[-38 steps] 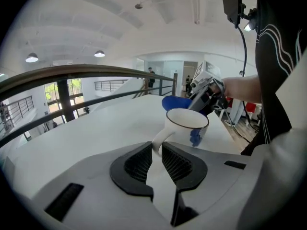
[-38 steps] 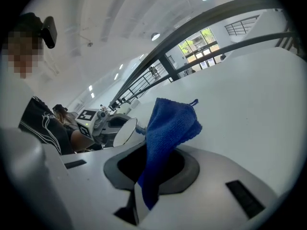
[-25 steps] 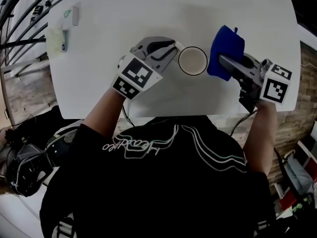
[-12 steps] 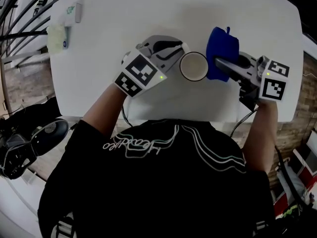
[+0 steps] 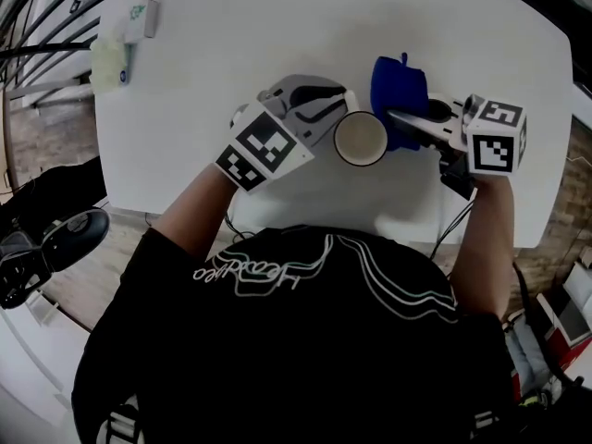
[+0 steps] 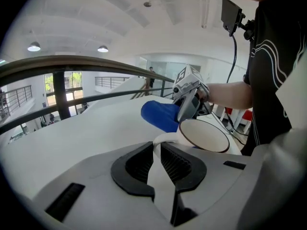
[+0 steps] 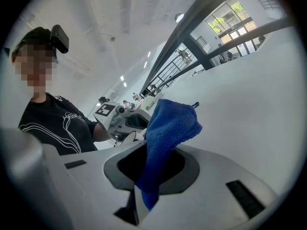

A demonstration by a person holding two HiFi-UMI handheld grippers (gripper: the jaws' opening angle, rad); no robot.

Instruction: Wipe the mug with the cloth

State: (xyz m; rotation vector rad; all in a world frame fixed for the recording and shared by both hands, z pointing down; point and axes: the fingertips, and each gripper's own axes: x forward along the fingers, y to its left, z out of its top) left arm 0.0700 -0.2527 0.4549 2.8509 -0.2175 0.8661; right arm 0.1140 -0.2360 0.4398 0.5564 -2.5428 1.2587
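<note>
blue cloth (image 5: 398, 81) now just beside mug (image 5: 360, 139), right gripper (image 5: 396, 116) nearer

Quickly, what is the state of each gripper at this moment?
Left gripper: closed, holding the mug handle.
Right gripper: closed, holding the blue cloth.

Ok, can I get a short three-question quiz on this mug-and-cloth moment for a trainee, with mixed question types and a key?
1. True or false: the blue cloth lies loose on the table.
2. The left hand-held gripper grips the mug by its: A) rim B) handle C) base.
3. Fill in: in the head view, the cloth sits to the mug's ____.
Key: 1 false, it is clamped in the right hand-held gripper. 2 B. 3 right.
</note>
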